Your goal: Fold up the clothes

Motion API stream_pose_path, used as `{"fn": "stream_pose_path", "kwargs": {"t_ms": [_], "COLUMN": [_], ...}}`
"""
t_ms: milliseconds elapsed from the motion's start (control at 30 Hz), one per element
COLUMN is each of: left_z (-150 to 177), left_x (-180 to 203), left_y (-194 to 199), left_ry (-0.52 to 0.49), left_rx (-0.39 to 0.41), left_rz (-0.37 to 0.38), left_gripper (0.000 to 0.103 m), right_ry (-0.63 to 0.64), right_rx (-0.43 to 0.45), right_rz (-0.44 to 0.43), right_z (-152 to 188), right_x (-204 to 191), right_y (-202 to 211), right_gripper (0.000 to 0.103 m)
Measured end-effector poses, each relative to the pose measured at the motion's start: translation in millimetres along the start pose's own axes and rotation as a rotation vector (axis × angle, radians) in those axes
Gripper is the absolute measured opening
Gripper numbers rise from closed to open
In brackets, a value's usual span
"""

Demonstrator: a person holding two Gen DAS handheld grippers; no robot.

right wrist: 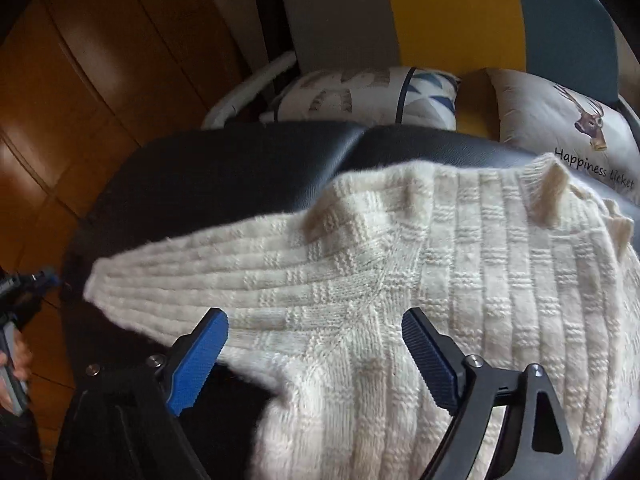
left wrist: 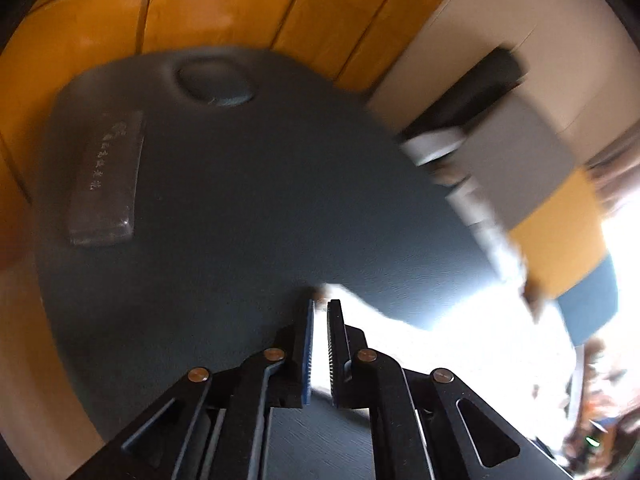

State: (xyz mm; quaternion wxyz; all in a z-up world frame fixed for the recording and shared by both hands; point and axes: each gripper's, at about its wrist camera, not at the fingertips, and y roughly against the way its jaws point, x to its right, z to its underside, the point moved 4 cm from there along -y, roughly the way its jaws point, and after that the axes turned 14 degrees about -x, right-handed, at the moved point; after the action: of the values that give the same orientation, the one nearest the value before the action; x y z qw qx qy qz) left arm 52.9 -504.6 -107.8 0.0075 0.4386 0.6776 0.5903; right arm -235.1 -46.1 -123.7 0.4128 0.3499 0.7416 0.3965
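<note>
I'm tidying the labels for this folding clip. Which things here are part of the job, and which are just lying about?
Part of the job:
- cream knitted sweater, sleeve spread out
- dark padded table under it
- left gripper, right gripper

Just lying about:
- dark wrapped block on the padded table
- deer-print cushion
- patterned cushion
- grey, yellow and blue chair back

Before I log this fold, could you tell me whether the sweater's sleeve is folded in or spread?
Spread: the sleeve lies stretched out flat from the sweater.
</note>
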Motion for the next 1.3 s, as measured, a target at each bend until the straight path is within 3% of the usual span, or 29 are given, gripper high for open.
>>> {"fn": "stream_pose_path", "kwargs": {"t_ms": [67,167,233,333,467,700,800,833,867,933,1000,1033,1300], "left_z": [31,103,159,238,299,327,331,332,334,338,344,347,347], "left_x": [37,96,134,182,211,207,209,211,215,226,236,239,232], "left_y": [-2,-30,-59,-92,-111,-107,-107,-108,-109,-110,-111,-112,-108], "left_ry": [-0.089,-0.248,-0.336,-0.431,-0.459,-0.326,-0.267,-0.246,-0.252,-0.291,-0.342,-0.381,-0.394], "left_rx": [-0.071,-0.260,-0.408,-0.611,-0.740,-0.787,-0.790,-0.784,-0.770,-0.732,-0.704,-0.701,-0.700], "left_rz": [0.139,0.309,0.381,0.444,0.443,0.359,0.351,0.355,0.343,0.301,0.251,0.216,0.192], "left_gripper": [0.034,0.037,0.037,0.037,0.037,0.039,0.044,0.052,0.059,0.060,0.043,0.010,0.010], "right_ry": [-0.032,-0.073,-0.097,-0.154,-0.243,-0.323,-0.350,-0.359,-0.369,-0.380,-0.366,-0.356,-0.255], "right_rx": [0.064,0.111,0.124,0.141,0.165,0.188,0.183,0.178,0.170,0.150,0.131,0.125,0.087], "right_rz": [-0.046,-0.052,-0.029,0.018,0.032,0.059,0.052,0.059,0.080,0.132,0.183,0.195,0.217], "right_z": [14,43,66,108,157,207,222,226,229,233,238,240,253], "right_x": [13,39,60,89,120,152,166,170,174,181,184,184,174], "right_y": [38,83,104,129,146,144,142,141,140,139,137,136,127], "right_gripper": [0.091,0.091,0.091,0.091,0.091,0.091,0.091,0.091,0.091,0.091,0.091,0.091,0.091]}}
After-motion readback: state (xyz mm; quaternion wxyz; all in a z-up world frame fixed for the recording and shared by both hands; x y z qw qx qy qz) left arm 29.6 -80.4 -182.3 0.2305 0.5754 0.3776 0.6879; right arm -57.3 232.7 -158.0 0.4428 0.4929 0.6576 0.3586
